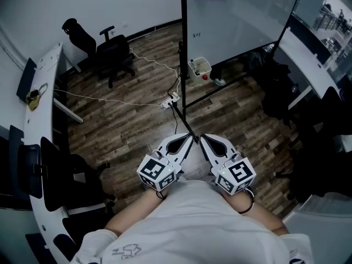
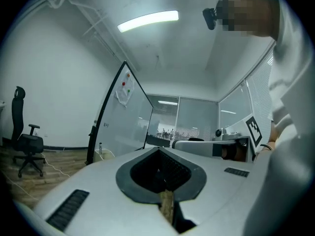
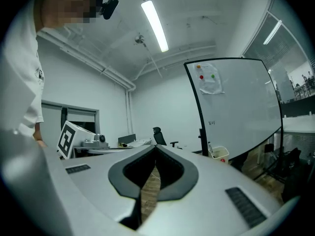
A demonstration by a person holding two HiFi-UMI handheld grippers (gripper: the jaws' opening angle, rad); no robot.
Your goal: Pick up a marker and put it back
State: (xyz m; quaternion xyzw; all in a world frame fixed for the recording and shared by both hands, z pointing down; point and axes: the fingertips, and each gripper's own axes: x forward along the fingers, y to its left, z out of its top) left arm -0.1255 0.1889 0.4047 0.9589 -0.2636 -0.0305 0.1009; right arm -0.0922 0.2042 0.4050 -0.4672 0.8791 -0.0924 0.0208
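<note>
No marker shows clearly in any view. A whiteboard (image 1: 236,15) on a black stand rises ahead, with a small white bin (image 1: 199,67) on the floor at its foot; what the bin holds is too small to tell. The person holds both grippers close to the chest, side by side and pointing at the stand. My left gripper (image 1: 190,136) has its jaws together with nothing between them, and so does my right gripper (image 1: 201,137). The left gripper view shows the closed left gripper (image 2: 158,150) with the whiteboard (image 2: 123,117) beyond. The right gripper view shows the closed right gripper (image 3: 155,146), the whiteboard (image 3: 236,107) and the bin (image 3: 220,153).
A black office chair (image 1: 107,48) stands at the back left on the wooden floor. A curved white desk (image 1: 47,92) runs along the left, with another dark chair (image 1: 60,175) beside it. A cable and power strip (image 1: 171,99) lie near the stand's foot. Dark chairs (image 1: 280,87) crowd the right.
</note>
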